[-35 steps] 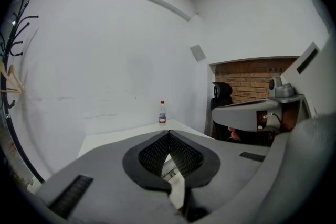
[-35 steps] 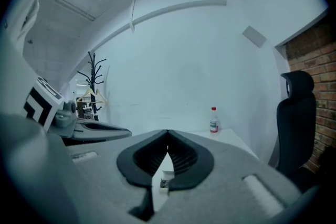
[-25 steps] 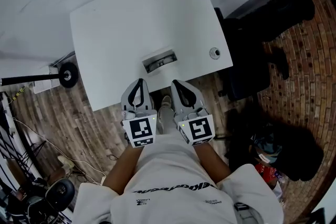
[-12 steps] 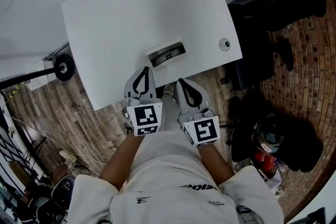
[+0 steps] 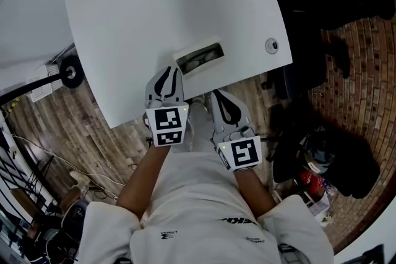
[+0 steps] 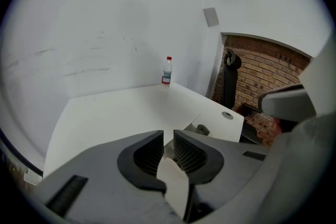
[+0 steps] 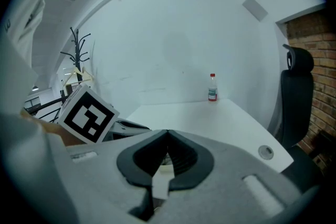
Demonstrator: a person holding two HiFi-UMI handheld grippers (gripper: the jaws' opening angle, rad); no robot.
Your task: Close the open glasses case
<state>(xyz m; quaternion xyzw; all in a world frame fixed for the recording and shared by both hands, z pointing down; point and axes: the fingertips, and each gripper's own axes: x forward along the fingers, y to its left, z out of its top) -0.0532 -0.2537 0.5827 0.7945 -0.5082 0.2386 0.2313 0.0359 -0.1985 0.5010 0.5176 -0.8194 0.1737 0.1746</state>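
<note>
The open glasses case (image 5: 198,57) is white, with dark glasses inside, and lies near the front edge of the white table (image 5: 136,15). In the left gripper view part of the glasses case (image 6: 202,129) shows just past the jaws, to the right. My left gripper (image 5: 171,70) (image 6: 168,136) reaches over the table's front edge, just left of the case, its jaws a narrow gap apart and holding nothing. My right gripper (image 5: 216,94) (image 7: 167,136) hangs off the table, below the case, with its jaws closed and empty.
A small bottle with a red cap (image 6: 167,71) (image 7: 212,87) stands at the table's far edge. A round cable grommet (image 5: 271,44) sits near the right front corner. A black chair (image 7: 294,97) stands to the right on brick floor. Wood floor and cables lie to the left.
My left gripper has moved forward over the table edge, closer to the case. The right gripper has hardly moved. The head view has shifted, so the bottle is almost out of frame.
</note>
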